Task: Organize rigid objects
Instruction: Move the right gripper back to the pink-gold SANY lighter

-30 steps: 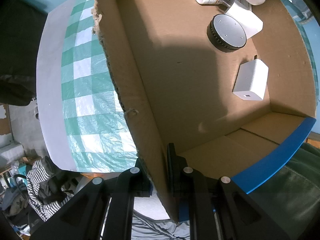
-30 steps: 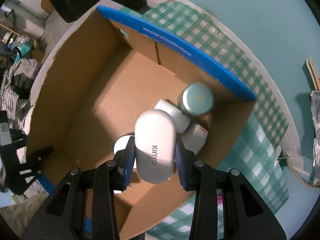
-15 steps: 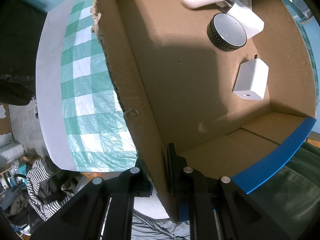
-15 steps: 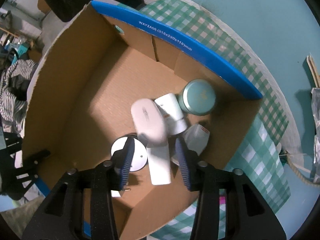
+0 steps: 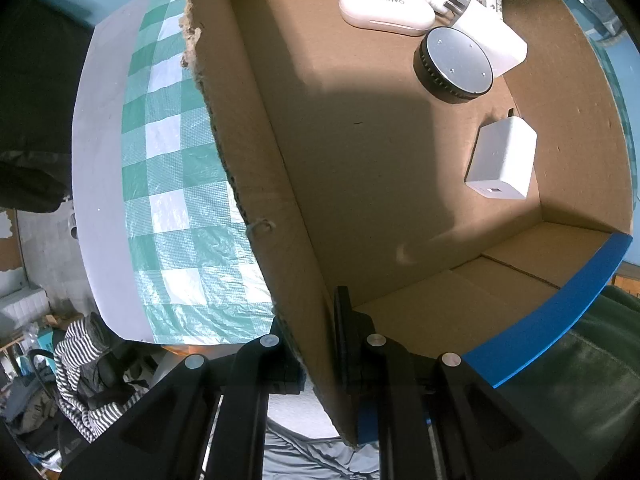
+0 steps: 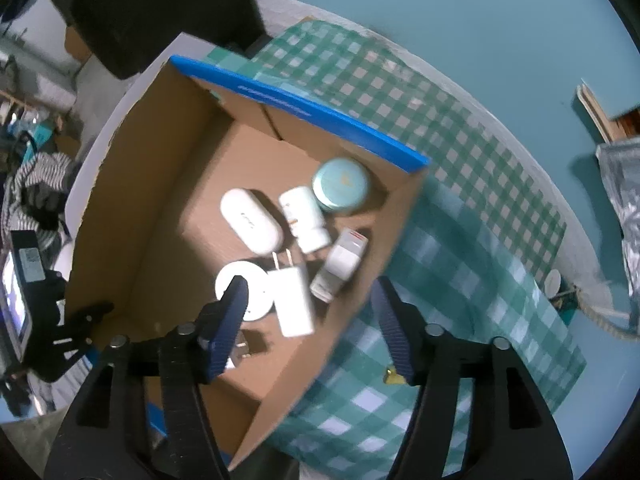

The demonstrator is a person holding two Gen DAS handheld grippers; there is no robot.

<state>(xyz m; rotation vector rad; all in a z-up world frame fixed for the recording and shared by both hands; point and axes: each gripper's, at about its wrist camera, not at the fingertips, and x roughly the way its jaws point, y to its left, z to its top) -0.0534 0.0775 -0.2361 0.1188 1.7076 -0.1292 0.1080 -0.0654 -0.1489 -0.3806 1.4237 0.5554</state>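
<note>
Right tongs [image 6: 314,312] hang open and empty above the box [image 6: 132,208]; left tongs [image 5: 312,328] clamp its side wall. White case [image 6: 251,226] lies on the box floor beside the bottle [image 6: 303,218]. I'd lift straight up and hold the wall steady.

I am counting, inside one cardboard box [image 6: 132,216], one white oval case [image 6: 250,222], one white bottle [image 6: 304,218], one teal round tin [image 6: 340,186], one round puck speaker [image 5: 456,62], two white plug adapters [image 5: 502,158] [image 6: 294,300], and one small red-capped container [image 6: 342,262].
</note>
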